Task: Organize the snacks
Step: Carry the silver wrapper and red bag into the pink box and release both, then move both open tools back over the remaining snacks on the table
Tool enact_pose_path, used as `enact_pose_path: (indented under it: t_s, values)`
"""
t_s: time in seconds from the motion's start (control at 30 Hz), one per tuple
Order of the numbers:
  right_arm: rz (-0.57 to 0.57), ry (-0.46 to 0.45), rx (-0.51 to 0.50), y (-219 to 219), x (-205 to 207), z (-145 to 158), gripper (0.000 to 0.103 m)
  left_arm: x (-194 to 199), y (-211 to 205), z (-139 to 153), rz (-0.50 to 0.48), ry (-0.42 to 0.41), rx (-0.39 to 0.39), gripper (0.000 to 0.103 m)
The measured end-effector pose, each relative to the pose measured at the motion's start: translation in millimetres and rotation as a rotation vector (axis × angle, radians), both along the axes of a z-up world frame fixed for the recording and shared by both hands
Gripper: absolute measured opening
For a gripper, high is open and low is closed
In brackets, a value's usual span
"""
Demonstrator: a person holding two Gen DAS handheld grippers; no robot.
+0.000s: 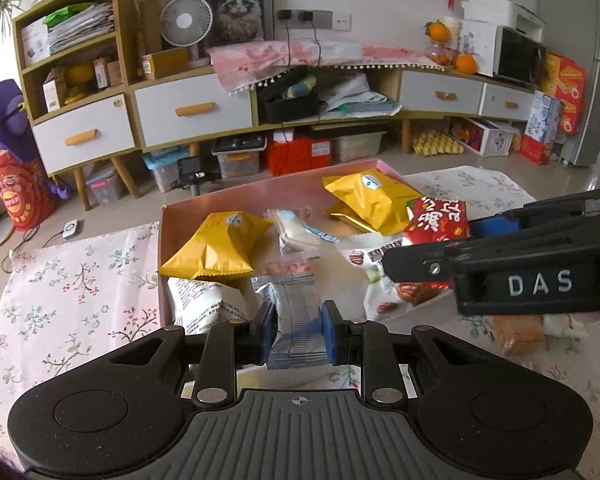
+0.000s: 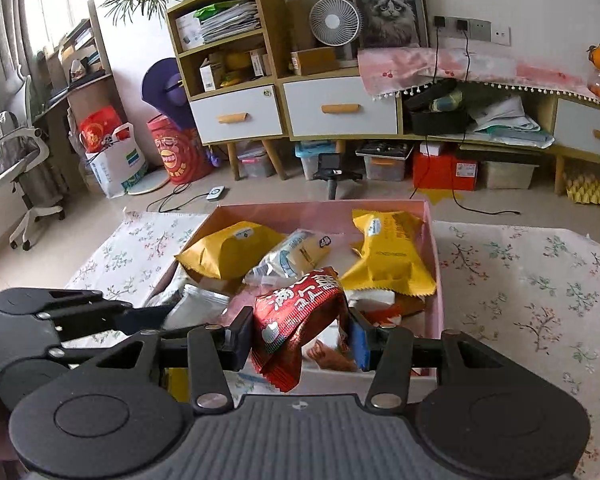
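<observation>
My left gripper [image 1: 296, 326] is closed on a silver foil packet [image 1: 290, 316], pinched between the blue pads at the packet's lower half. It is held at the near edge of the pink box [image 1: 260, 192], above a white printed pouch [image 1: 204, 300]. My right gripper [image 2: 300, 336] is clamped on a red snack packet [image 2: 298, 320], which hangs crumpled between the fingers over the near wall of the same box.

Step in hand, as I judge it: both packets are at the box, either just lifted out or about to be placed; I cannot tell which.

Further in, the box holds two yellow bags [image 2: 228, 250] [image 2: 390, 258], one left and one right, with a clear wrapped snack [image 2: 296, 256] between them. The box rests on a floral cloth [image 2: 520, 280].

Next move: if placing, carry each packet to a free patch of the box floor, lower it flat, then release. Keep the two grippers apart; they work close together here.
</observation>
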State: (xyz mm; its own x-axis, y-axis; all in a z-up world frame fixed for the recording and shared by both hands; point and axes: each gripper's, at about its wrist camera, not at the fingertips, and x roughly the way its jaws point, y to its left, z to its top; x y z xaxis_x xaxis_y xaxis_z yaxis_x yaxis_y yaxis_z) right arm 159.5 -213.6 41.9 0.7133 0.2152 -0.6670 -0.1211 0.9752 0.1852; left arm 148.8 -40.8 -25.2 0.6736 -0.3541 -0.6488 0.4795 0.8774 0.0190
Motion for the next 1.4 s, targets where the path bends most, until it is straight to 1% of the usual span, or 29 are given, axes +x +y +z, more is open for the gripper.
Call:
enact_pose_path:
  t_s: [0.17, 0.33, 0.47, 0.53, 0.57, 0.63, 0.7, 0.73, 0.8, 0.87, 0.9, 0.93, 1.0, 1.1, 1.17, 1.23, 1.4]
  values:
    - [-0.007, 0.015, 0.006, 3, 11, -6, 0.028, 6, -3, -3, 0.004, -0.002, -0.005, 0.023]
    - [-0.023, 0.027, 0.019, 1, 16, -12, 0.03, 10, -4, -6, -0.003, -0.011, 0.008, 0.024]
    - [-0.035, 0.018, 0.009, 1, 16, -12, 0.039, 12, -4, -7, -0.008, -0.011, 0.002, 0.032]
    - [-0.038, 0.016, 0.016, 0, 16, -11, 0.041, 11, -4, -7, -0.015, -0.001, -0.004, 0.037]
    - [-0.04, 0.015, 0.018, 0, 16, -10, 0.045, 11, -5, -7, -0.012, -0.001, 0.003, 0.038]
    - [-0.044, 0.009, 0.009, 0, 14, -9, 0.049, 9, -5, -6, -0.014, -0.006, 0.012, 0.052]
    - [-0.041, 0.003, 0.003, 0, 13, -6, 0.054, 6, -4, -4, -0.023, -0.016, 0.007, 0.061]
    - [-0.04, 0.0, 0.001, -1, 12, -5, 0.056, 5, -3, -3, -0.026, -0.017, 0.006, 0.063]
    - [-0.043, 0.0, -0.001, -1, 9, -2, 0.062, 2, -2, -1, -0.023, -0.019, 0.004, 0.065]
    - [-0.042, -0.001, 0.005, -3, 7, 0, 0.065, -1, 1, 2, -0.021, -0.016, -0.006, 0.065]
    - [-0.042, -0.003, 0.005, -4, 4, 2, 0.067, -2, 2, 4, -0.02, -0.014, -0.011, 0.068]
    - [-0.043, -0.007, 0.003, -4, 2, 3, 0.069, -4, 4, 5, -0.02, -0.015, -0.015, 0.073]
    - [-0.045, -0.013, -0.004, -5, -3, 6, 0.073, -9, 6, 8, -0.02, -0.025, -0.021, 0.08]
    - [-0.04, -0.014, -0.017, -8, -10, 9, 0.075, -17, 8, 12, -0.034, -0.039, 0.001, 0.081]
    - [-0.039, -0.02, -0.031, -9, -16, 11, 0.079, -22, 9, 13, -0.036, -0.045, 0.017, 0.085]
    - [-0.037, -0.027, -0.044, -12, -22, 12, 0.081, -27, 12, 13, -0.037, -0.048, 0.026, 0.089]
    - [-0.033, -0.036, -0.071, -18, -38, 13, 0.084, -40, 18, 11, -0.039, -0.043, 0.069, 0.09]
